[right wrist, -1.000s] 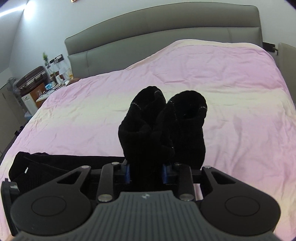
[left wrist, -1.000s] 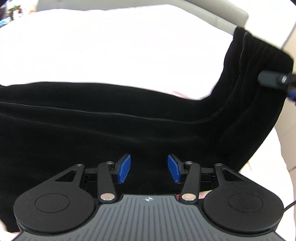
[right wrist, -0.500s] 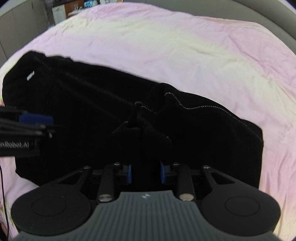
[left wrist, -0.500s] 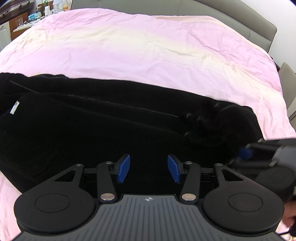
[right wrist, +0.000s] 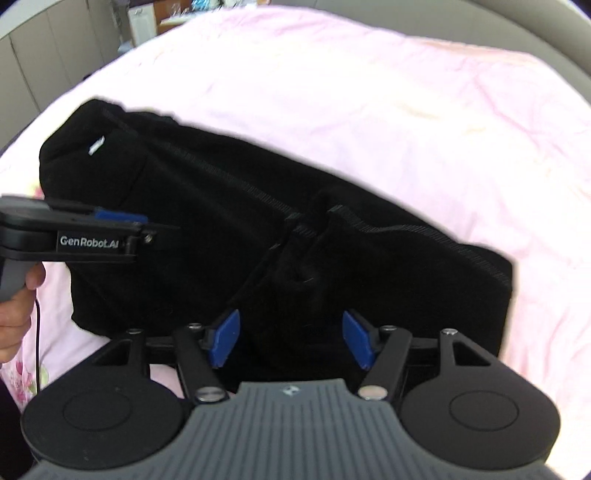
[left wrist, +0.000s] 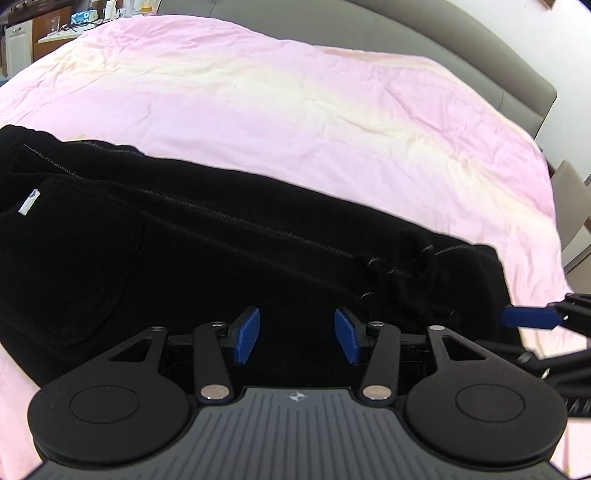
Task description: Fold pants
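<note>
The black pants [left wrist: 184,251] lie folded over on the pink bed sheet [left wrist: 295,110], waistband and white label [left wrist: 28,201] at the left, the leg cuffs bunched on top right of the middle [right wrist: 306,254]. My left gripper [left wrist: 297,338] is open and empty, just above the near edge of the pants. My right gripper [right wrist: 291,341] is open and empty over the near edge by the cuffs. The left gripper also shows in the right wrist view [right wrist: 122,219], and a right fingertip [left wrist: 528,317] in the left wrist view.
A grey padded headboard [left wrist: 443,48] runs along the far side of the bed. A bedside table with small items [left wrist: 55,26] stands at the far left. A grey chair [left wrist: 572,206] is at the right edge. A hand [right wrist: 14,314] holds the left gripper's handle.
My right gripper carried the leg cuffs down and left onto the pants, then opened and let them go. My left gripper stayed open and shifted slightly.
</note>
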{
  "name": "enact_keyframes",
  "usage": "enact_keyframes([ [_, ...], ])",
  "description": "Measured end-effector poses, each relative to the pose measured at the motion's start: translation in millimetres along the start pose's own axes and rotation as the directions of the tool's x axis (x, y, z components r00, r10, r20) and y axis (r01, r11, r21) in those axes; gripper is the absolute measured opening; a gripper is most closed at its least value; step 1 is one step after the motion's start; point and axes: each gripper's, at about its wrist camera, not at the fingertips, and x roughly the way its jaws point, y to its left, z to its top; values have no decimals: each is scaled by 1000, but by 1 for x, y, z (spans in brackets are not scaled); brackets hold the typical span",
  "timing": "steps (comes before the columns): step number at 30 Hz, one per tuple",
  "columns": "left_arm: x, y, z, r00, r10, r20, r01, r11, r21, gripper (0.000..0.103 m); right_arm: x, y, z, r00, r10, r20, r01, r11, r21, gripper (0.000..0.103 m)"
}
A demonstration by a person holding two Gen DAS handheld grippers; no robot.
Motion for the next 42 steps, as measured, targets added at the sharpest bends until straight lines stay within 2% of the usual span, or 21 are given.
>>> enact_keyframes([
  [3,-3,-2,6,999,-42,6,42,999,-17,56,-9,-27,1,997,-67,27,66,997,48,58],
  [5,-2,-3,12,997,-77,-5,76,996,-36,56,-10,-45,-3,995,-95,28,92,991,93,46],
  [9,5,-6,24,993,-119,-23,117,991,-72,56,3,-80,-8,994,-112,9,109,978,180,33],
  [13,17,-18,33,982,-180,-54,176,982,-73,56,23,-97,-9,997,-81,9,76,969,234,32],
  [17,41,-34,34,967,-221,-126,213,974,-77,57,38,-93,-12,999,-41,-2,40,971,235,33],
  [21,63,-43,28,964,-214,-158,199,974,-107,63,42,-84,-20,997,67,24,-71,962,264,33],
  [23,66,-42,28,971,-190,-148,173,978,-121,64,47,-79,-21,989,138,59,-149,945,290,33],
  [25,66,-39,32,969,-192,-152,171,975,-140,65,53,-67,-22,979,188,76,-202,935,292,32],
  [27,65,-34,35,968,-194,-158,171,975,-144,66,63,-54,-21,974,209,86,-225,934,277,21],
  [29,62,-36,37,970,-179,-166,161,980,-117,66,73,-42,-23,962,256,92,-272,922,276,0],
  [30,62,-36,37,970,-174,-173,157,982,-104,67,77,-36,-25,954,284,91,-298,914,276,0],
  [33,68,-42,36,962,-167,-214,153,985,-83,67,83,-17,-29,958,279,67,-287,935,207,0],
  [35,74,-49,31,960,-146,-240,138,989,-52,69,85,-19,-31,951,300,70,-308,921,239,0],
  [39,89,-61,16,965,-48,-257,56,998,21,73,87,-23,-35,944,322,70,-329,903,278,0],
  [42,102,-54,6,968,-61,-241,58,998,-23,79,80,-24,-36,948,312,63,-317,909,272,0],
])
